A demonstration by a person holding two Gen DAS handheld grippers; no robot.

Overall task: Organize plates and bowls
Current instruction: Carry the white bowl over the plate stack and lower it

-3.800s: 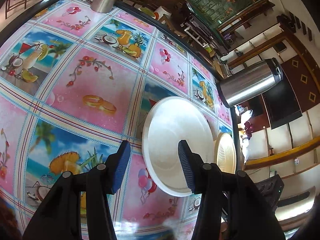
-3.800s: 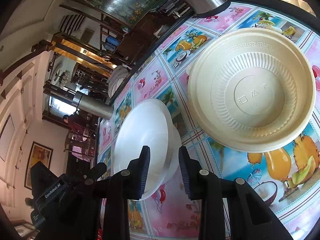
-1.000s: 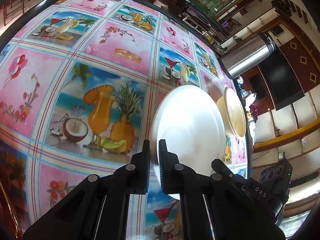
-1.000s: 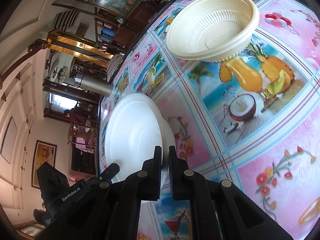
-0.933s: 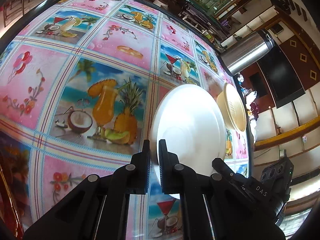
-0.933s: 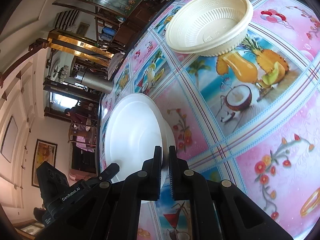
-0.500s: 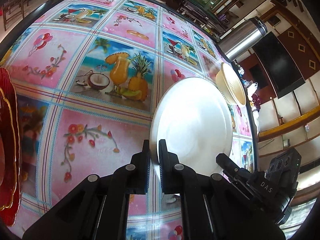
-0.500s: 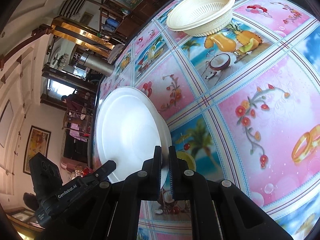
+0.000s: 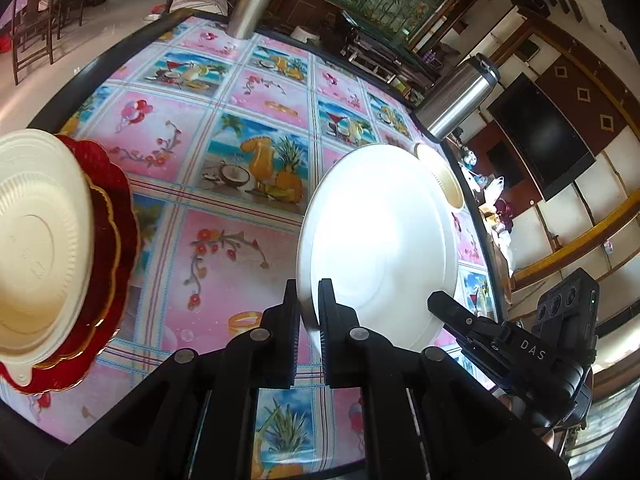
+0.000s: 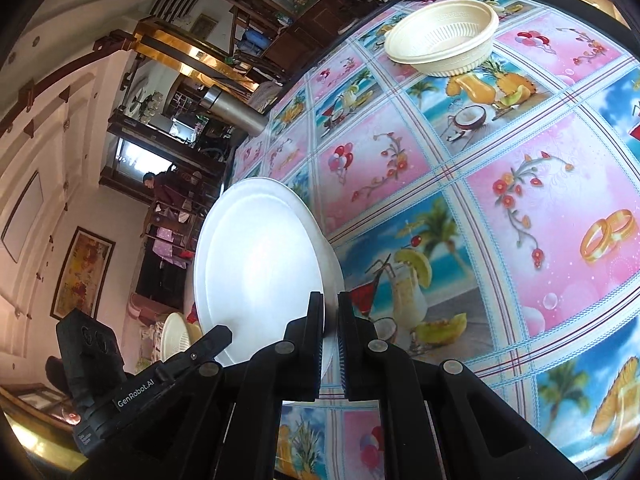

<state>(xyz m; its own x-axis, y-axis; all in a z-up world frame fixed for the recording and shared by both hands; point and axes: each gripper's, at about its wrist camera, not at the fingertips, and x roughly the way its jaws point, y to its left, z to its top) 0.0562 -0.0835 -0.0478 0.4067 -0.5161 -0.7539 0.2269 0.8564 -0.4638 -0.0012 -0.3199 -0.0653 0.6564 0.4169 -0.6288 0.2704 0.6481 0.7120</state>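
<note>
Two tools, left tool (image 9: 308, 304) and right tool (image 10: 330, 316), are clamped on opposite rims of one round white plastic plate (image 9: 380, 240), held clear above the patterned desk (image 9: 224, 248). Step in hand: carrying it, probably to the stack at the desk's left edge. Next: lower level, release together. Count: two cream ribbed bowls (image 9: 36, 240) (image 10: 444, 40); apparently two red scalloped plates (image 9: 116, 216).

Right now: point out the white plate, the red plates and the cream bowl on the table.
white plate (image 9: 380, 240), left wrist view, middle of its face.
red plates (image 9: 116, 216), left wrist view, scalloped rim beside the cream dish stacked on them.
cream bowl (image 10: 444, 40), right wrist view, ribbed inner wall.
</note>
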